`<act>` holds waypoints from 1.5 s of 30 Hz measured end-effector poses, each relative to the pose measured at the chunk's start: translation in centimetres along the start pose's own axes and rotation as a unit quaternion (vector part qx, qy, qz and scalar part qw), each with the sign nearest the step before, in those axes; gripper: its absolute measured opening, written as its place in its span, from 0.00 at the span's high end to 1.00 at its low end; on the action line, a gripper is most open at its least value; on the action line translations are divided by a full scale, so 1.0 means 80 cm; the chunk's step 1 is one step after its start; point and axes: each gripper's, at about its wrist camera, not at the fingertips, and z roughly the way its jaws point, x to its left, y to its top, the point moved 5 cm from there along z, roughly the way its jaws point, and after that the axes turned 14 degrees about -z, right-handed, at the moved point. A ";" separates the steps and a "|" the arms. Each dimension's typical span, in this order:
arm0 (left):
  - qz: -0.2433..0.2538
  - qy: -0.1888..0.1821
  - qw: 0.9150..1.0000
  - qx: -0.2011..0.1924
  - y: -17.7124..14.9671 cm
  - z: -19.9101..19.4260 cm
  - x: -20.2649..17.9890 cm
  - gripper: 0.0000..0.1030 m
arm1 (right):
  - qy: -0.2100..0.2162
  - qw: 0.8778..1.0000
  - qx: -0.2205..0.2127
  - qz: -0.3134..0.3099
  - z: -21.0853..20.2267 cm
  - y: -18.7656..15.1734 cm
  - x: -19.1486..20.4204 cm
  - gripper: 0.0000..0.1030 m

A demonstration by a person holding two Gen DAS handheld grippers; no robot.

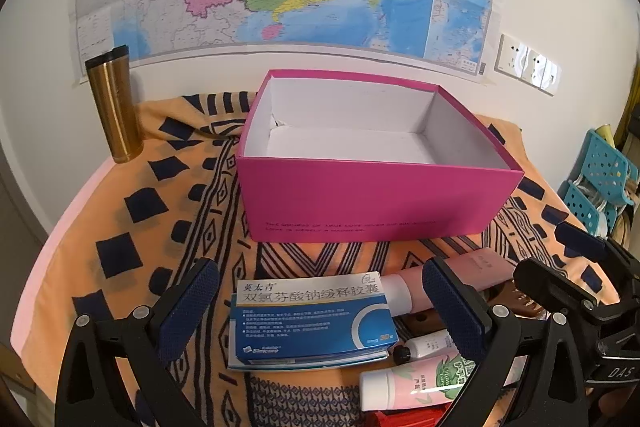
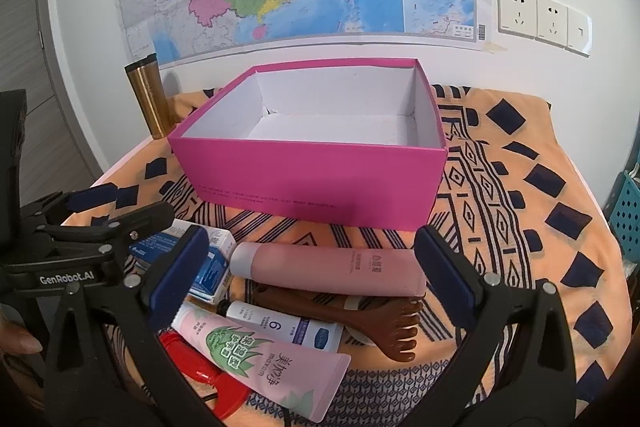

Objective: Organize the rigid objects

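Note:
An empty pink box (image 1: 372, 203) (image 2: 316, 179) with a white inside stands open on the patterned cloth. In front of it lies a pile of items. My left gripper (image 1: 320, 311) is open, its pads either side of a blue-and-white medicine box (image 1: 310, 323) (image 2: 212, 267). My right gripper (image 2: 308, 267) is open above a long pink tube (image 2: 336, 267) (image 1: 460, 275), a brown wooden comb (image 2: 384, 327), a white tube with a blue end (image 2: 280, 327) and a pink aloe tube (image 2: 264, 359) (image 1: 420, 383). A red item (image 2: 200, 367) lies under them.
A gold tumbler (image 1: 114, 107) (image 2: 150, 95) stands at the cloth's back left by the wall. A map and wall sockets (image 2: 540, 19) are behind. Blue perforated baskets (image 1: 596, 183) stand off the right edge. The orange cloth (image 2: 540, 187) right of the box is bare.

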 end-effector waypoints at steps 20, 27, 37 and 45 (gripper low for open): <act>-0.031 0.011 0.999 0.024 -0.001 0.010 0.084 0.01 | 0.063 0.998 0.016 0.001 0.009 -0.005 0.014 0.08; -0.016 -0.030 0.996 0.077 -0.024 0.026 0.087 0.22 | 0.138 0.989 0.046 -0.012 0.027 -0.007 0.040 0.29; -0.010 -0.089 0.989 0.120 -0.035 0.036 0.072 0.45 | 0.229 0.967 0.105 -0.016 0.076 -0.011 0.082 0.55; -0.020 -0.102 0.986 0.133 -0.034 0.035 0.075 0.48 | 0.251 0.959 0.132 -0.005 0.107 -0.016 0.089 0.63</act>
